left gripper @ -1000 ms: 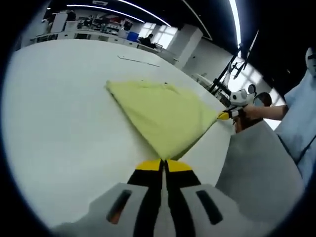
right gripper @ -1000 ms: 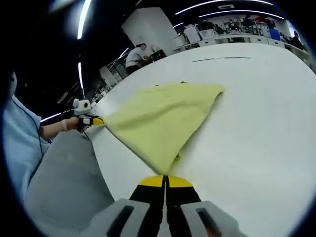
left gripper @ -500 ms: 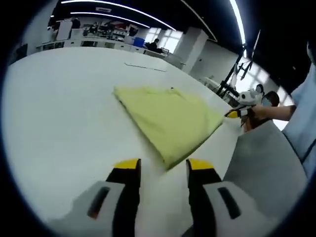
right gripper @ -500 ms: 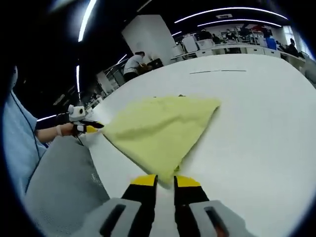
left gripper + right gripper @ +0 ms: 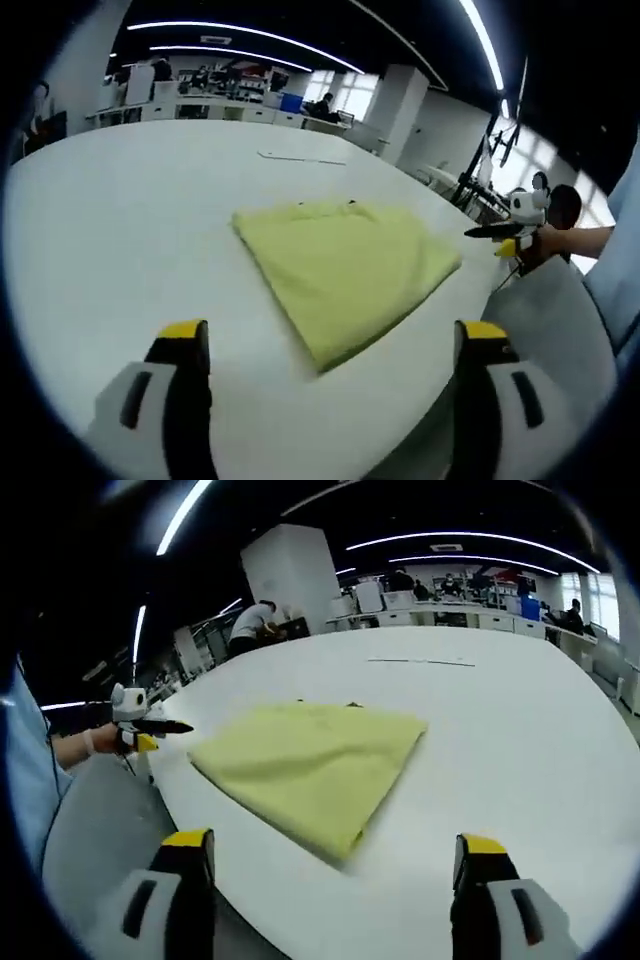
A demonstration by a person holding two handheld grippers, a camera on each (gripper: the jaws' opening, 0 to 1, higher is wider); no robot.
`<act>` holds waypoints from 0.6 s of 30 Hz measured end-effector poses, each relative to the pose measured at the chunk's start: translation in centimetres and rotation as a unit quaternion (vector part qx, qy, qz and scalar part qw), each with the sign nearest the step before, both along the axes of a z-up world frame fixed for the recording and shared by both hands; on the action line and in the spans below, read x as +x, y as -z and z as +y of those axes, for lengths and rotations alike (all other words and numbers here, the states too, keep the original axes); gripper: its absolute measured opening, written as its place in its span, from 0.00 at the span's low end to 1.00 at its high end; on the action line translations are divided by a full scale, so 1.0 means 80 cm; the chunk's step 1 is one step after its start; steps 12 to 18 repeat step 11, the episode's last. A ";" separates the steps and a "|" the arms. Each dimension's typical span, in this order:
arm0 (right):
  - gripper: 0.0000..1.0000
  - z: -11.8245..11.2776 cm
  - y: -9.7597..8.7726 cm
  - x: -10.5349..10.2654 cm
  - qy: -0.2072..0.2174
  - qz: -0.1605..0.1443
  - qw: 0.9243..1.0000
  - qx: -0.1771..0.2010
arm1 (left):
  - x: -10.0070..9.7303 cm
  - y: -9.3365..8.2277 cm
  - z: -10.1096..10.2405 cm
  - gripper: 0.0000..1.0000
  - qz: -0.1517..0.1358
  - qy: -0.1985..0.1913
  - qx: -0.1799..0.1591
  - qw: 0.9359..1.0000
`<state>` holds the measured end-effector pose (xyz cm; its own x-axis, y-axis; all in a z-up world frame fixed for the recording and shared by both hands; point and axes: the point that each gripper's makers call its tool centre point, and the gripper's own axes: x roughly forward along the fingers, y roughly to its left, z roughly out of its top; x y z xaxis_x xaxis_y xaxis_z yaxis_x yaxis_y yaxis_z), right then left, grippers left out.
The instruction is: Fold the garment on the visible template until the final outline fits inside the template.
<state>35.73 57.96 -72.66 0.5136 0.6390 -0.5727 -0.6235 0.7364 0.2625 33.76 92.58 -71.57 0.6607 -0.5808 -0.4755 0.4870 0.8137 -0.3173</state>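
White worktop (image 5: 110, 230) spreads wide under strip lights, with desks and people far behind. Ahead of the left tool (image 5: 330, 345), just beyond its wide-apart jaws, lies the yellow garment (image 5: 340, 262), folded flat into a compact wedge. The right tool (image 5: 335, 850) is likewise spread and holds nothing; the garment (image 5: 310, 760) rests just ahead of it, free of both. No template outline can be made out under the cloth, so fit cannot be confirmed. My judgement: folding looks largely done, perhaps one more fold or a check remaining.
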 end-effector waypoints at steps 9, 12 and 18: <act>1.00 0.006 0.003 -0.008 -0.012 0.006 1.000 -0.004 | 0.008 -0.005 -0.010 0.99 -0.026 -0.022 -0.029 0.999; 1.00 0.006 0.005 -0.011 -0.011 0.007 1.000 -0.004 | 0.009 -0.006 -0.016 0.99 -0.028 -0.020 -0.029 0.999; 1.00 0.006 0.005 -0.011 -0.011 0.007 1.000 -0.004 | 0.009 -0.006 -0.016 0.99 -0.028 -0.020 -0.029 0.999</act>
